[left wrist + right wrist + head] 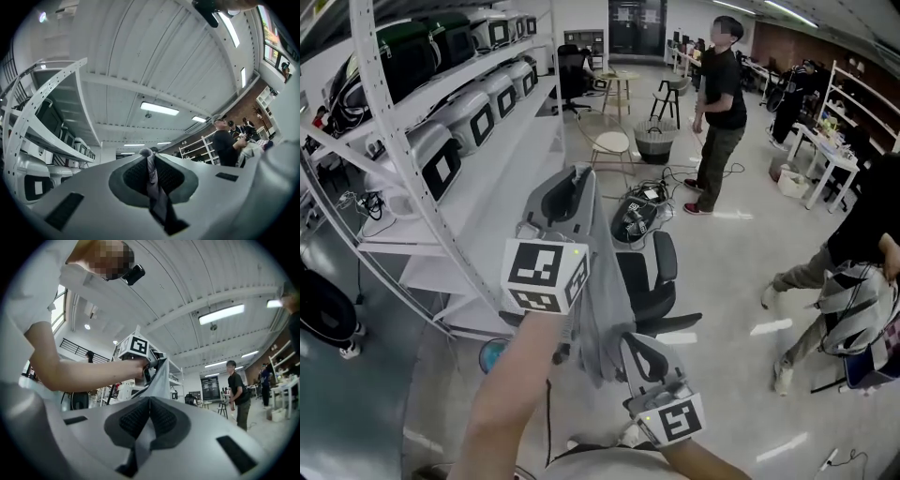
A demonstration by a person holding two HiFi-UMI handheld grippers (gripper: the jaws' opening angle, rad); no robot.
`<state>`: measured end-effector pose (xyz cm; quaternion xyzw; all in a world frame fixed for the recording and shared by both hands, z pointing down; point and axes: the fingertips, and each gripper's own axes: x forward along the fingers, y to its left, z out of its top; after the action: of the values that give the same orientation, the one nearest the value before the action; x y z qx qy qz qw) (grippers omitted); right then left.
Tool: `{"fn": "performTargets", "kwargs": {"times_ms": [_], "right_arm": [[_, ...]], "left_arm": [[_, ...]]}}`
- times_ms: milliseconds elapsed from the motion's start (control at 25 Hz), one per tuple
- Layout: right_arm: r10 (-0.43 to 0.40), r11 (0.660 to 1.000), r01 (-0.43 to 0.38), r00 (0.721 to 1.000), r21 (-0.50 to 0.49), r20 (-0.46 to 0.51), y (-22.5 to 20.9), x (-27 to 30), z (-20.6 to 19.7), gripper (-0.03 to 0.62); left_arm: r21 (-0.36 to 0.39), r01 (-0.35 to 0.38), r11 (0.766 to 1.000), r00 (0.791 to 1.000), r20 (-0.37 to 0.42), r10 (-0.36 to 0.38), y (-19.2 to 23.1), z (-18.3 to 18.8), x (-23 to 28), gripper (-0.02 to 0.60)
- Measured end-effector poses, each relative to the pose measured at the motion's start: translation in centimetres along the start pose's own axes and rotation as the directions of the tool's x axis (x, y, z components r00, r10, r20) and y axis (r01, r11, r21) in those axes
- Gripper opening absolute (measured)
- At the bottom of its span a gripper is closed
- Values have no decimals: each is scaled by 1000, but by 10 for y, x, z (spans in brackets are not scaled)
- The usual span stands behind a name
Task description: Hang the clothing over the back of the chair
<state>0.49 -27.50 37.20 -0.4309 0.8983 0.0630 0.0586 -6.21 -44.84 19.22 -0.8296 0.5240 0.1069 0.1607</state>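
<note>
Left gripper point(577, 180) is raised, its jaws clenched on a thin fold of the grey cloth point(602, 300). Its own view shows the fold pinched between the black pads point(133, 176). Right gripper point(633, 342) sits lower, nearer and to the right, also clamped on the cloth, which runs down between its pads point(166, 420). The cloth hangs in the air between the 2 grippers, over the left side of the black chair point(664, 267). Whether it touches the chair cannot be told. White shelving point(389, 141) with grey cases stands left. 1 person point(722, 103) stands far right. Another point(862, 220) bends at the right edge.
</note>
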Motion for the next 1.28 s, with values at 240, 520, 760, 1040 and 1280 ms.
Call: {"fn": "performTargets", "kwargs": {"times_ms": [240, 520, 760, 1040, 1280], "right_arm": [[-25, 1000, 25, 1000, 5, -3, -16, 0, 0, 15], [-41, 999, 41, 999, 2, 24, -28, 6, 7, 15], [-28, 1000, 28, 999, 9, 38, -25, 10, 9, 15], [-26, 1000, 26, 999, 17, 38, -24, 10, 10, 15], [-41, 999, 40, 998, 22, 43, -28, 8, 9, 15]], "left_arm": [[3, -24, 1000, 999, -23, 24, 15, -20, 35, 29], [36, 29, 999, 989, -148, -23, -14, -83, 34, 29], [6, 123, 992, 939, -324, -114, -29, -129, 39, 211], [-72, 305, 950, 685, -676, -271, -48, -195, 23, 301], [-85, 396, 914, 610, -720, -331, -65, -200, 12, 299]]}}
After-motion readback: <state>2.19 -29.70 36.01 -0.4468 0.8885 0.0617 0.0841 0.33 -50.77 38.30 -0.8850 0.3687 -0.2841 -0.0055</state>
